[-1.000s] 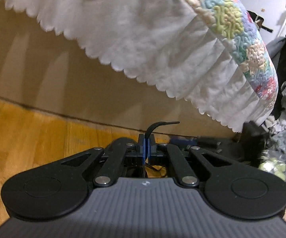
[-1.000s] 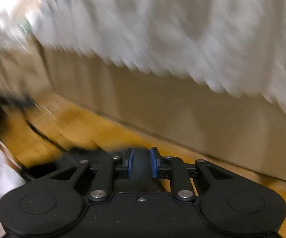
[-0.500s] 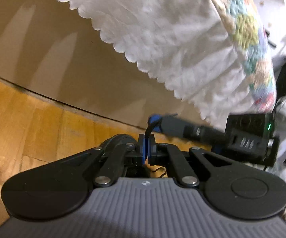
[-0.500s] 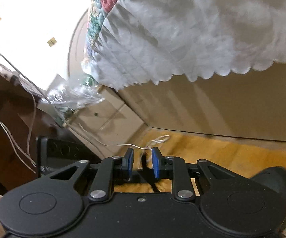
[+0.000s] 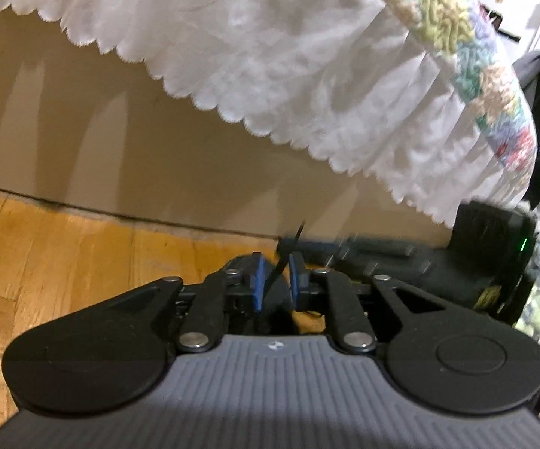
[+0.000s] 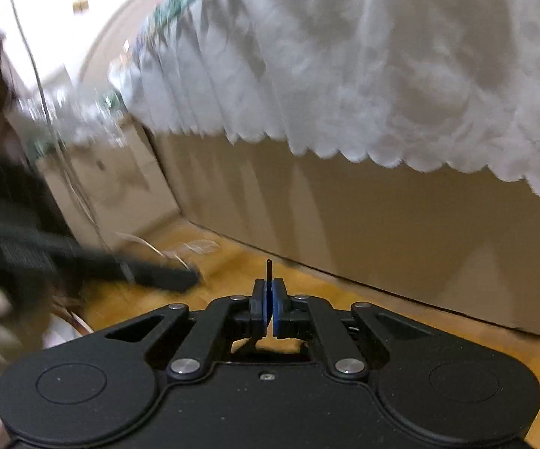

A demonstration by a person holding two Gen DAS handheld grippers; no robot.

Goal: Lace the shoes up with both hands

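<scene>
Two grippers, left gripper [image 5: 275, 275] and right gripper [image 6: 268, 299]; one black lace [image 5: 278, 273]; one white scalloped bed skirt [image 5: 270, 67]; one patchwork quilt [image 5: 468, 48]; one wooden floor [image 5: 64, 254].

Both wrist views look low along the wooden floor [image 5: 64, 254], sharing the bed skirt [image 6: 382, 75] close ahead.
</scene>
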